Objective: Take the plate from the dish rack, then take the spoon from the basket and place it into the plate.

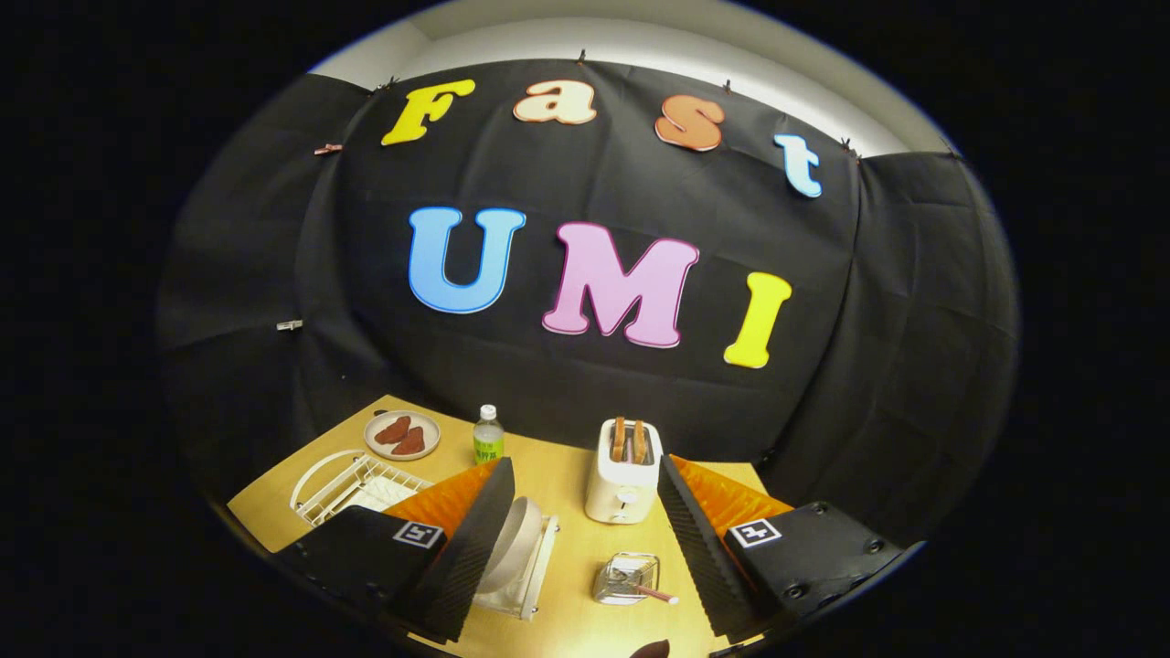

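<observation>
Ribbed jaws gape above the round plate (512,546) — seemingly glazed — racked upright.

On the yellow wooden surface (567,512) stood one white toaster (623,480) holding two brown toast slices (629,439), one green-labelled plastic bottle (488,435), one round plate (402,434) with two red pieces, one white wire basket (352,484), one white plate (512,544) upright in one rack, and one small clear basket (626,578).

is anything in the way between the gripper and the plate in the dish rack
Nothing visible blocks it. The gripper is open above the table, and the plate stands upright in its dish rack right beside one finger. The toaster sits farther back.
</observation>
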`<state>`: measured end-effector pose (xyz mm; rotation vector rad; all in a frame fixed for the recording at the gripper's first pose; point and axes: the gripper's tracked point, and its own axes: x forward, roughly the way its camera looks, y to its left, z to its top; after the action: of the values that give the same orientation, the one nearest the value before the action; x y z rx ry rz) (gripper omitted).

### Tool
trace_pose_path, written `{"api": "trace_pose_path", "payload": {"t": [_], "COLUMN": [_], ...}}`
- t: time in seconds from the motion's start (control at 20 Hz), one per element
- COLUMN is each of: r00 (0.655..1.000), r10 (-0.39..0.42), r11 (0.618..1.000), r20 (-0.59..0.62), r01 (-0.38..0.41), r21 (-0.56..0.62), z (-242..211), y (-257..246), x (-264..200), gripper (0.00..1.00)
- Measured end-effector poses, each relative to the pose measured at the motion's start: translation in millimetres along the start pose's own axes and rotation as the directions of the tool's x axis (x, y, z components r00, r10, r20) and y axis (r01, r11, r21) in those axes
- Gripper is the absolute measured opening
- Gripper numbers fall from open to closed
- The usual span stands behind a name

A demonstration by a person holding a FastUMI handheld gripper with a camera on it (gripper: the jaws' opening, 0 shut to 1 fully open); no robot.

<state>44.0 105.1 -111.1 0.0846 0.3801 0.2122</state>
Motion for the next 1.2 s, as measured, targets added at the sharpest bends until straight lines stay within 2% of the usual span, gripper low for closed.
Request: {"api": "trace_pose_path", "payload": {"t": [0.25, 0.4, 0.65, 0.7, 0.8, 0.9, 1.05, 1.2], "r00": [0.976, 0.938, 0.887, 0.877, 0.861, 0.859, 0.856, 0.856], "r10": [0.052, 0.054, 0.02, 0.013, -0.017, -0.057, -0.114, -0.132], "r11": [0.998, 0.994, 0.996, 0.996, 0.996, 0.994, 0.987, 0.988], "r20": [-0.214, -0.343, -0.462, -0.48, -0.509, -0.509, -0.504, -0.5], "r01": [-0.041, -0.019, 0.022, 0.031, 0.059, 0.098, 0.157, 0.154], "r21": [0.054, 0.105, 0.085, 0.082, 0.067, 0.053, 0.043, 0.003], "z": [-76, -121, -170, -177, -187, -187, -178, -168], "y": [35, 46, 54, 57, 57, 55, 49, 52], "x": [53, 74, 102, 105, 111, 114, 118, 126], "gripper": [0.97, 0.96, 0.91, 0.88, 0.68, 0.41, 0.32, 0.29]}}
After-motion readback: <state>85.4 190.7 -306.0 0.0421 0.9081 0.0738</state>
